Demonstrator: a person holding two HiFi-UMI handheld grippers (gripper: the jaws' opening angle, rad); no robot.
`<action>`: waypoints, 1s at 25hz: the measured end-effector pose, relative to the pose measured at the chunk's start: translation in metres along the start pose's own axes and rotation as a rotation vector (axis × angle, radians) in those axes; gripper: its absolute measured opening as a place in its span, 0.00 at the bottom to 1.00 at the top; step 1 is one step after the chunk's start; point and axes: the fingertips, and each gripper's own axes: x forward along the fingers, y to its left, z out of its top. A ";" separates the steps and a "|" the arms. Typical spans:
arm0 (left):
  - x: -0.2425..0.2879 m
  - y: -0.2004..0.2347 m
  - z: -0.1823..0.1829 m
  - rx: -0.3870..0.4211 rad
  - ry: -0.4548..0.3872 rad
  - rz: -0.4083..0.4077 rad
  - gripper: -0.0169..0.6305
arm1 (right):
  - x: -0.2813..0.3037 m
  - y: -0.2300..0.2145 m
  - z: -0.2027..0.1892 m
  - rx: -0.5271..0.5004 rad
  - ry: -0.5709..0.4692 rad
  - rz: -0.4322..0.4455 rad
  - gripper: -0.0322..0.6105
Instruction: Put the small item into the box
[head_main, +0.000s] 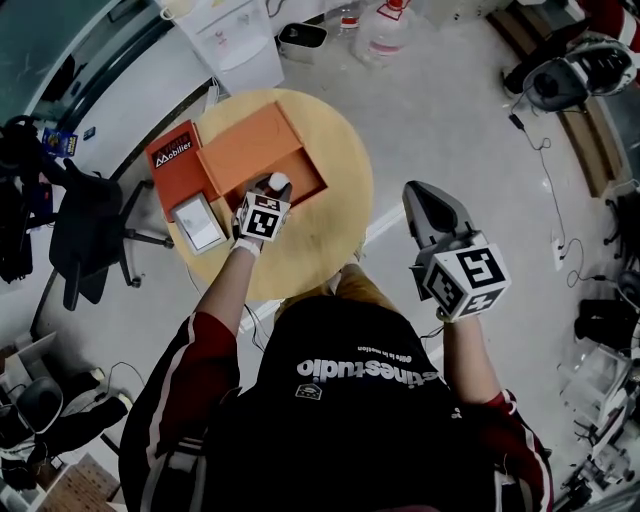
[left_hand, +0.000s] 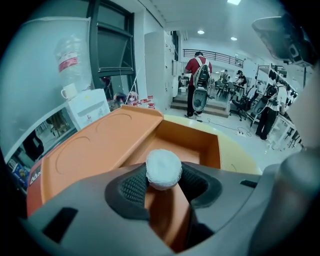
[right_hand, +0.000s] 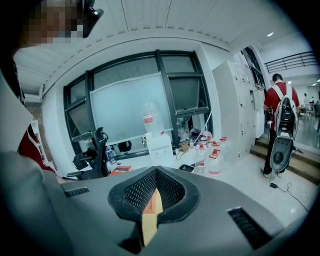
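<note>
A small round white item (left_hand: 163, 169) is pinched between the pads of my left gripper (left_hand: 163, 186), which is shut on it. The gripper hangs over the near end of the open orange box (left_hand: 202, 146), whose flat lid (left_hand: 97, 150) lies to its left. From the head view, the white item (head_main: 279, 182) sits above the box's hollow (head_main: 305, 178) on the round wooden table (head_main: 335, 235), with the left gripper (head_main: 276, 192) just behind it. My right gripper (head_main: 420, 200) floats off the table's right edge, shut and empty. Its own view shows its tips (right_hand: 156, 172) touching.
A small white and grey case (head_main: 198, 222) lies on the table's left side beside an orange printed box (head_main: 172, 160). A black office chair (head_main: 90, 230) stands left of the table. A water dispenser (head_main: 235, 40) and bottles (head_main: 385, 30) stand beyond. People (left_hand: 197, 82) stand far off.
</note>
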 end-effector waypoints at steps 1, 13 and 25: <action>0.001 -0.001 0.000 -0.005 0.000 -0.008 0.32 | 0.001 0.000 0.000 0.000 0.001 0.003 0.09; 0.001 -0.003 0.000 -0.031 0.000 -0.040 0.41 | 0.005 0.011 -0.003 0.010 0.012 0.039 0.09; -0.018 -0.001 0.008 -0.032 -0.043 -0.031 0.41 | -0.005 0.025 0.001 -0.037 0.011 0.038 0.09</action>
